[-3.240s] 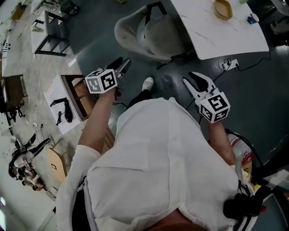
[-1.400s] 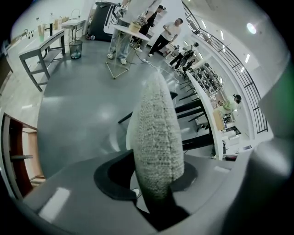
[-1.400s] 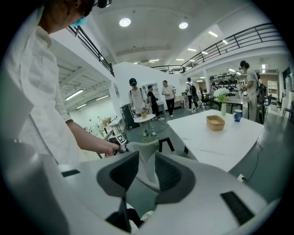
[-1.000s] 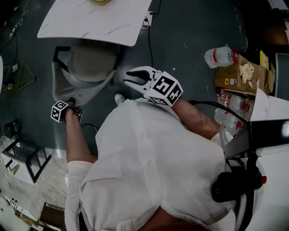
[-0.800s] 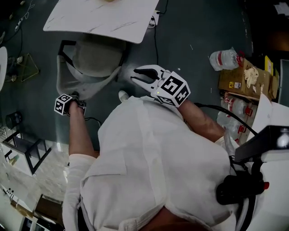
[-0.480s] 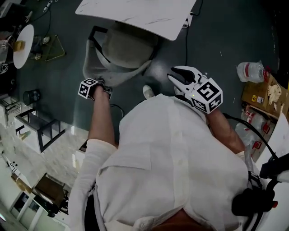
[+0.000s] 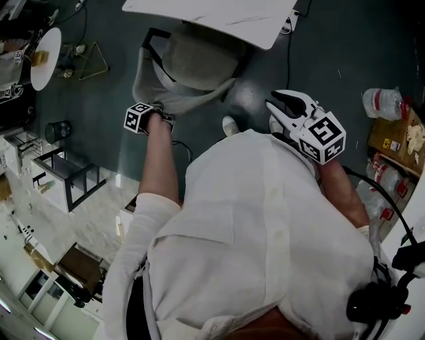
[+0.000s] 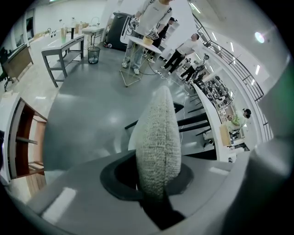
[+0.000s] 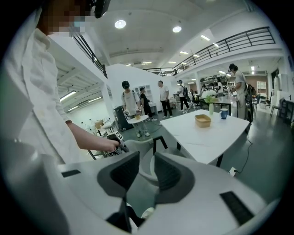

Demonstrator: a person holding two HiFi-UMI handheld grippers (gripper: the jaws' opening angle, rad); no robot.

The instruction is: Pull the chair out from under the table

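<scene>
shirt (image 7: 252, 226): white, sleeves ending short of the wrists | shoe (image 7: 230, 125): white | left gripper (image 7: 159, 109): black-and-white square-marker cube | right gripper (image 7: 277, 103): white shell, dark ribbed pads (image 9: 167, 173), matching cube

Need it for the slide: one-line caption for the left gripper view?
Left gripper, jaws just closed, clamps the textured back edge of the chair.

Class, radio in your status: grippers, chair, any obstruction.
Left gripper jaws just closed, clamped on chair backrest. Right gripper open, empty. Chair partly under table. Person's shoe close beside it.
</scene>
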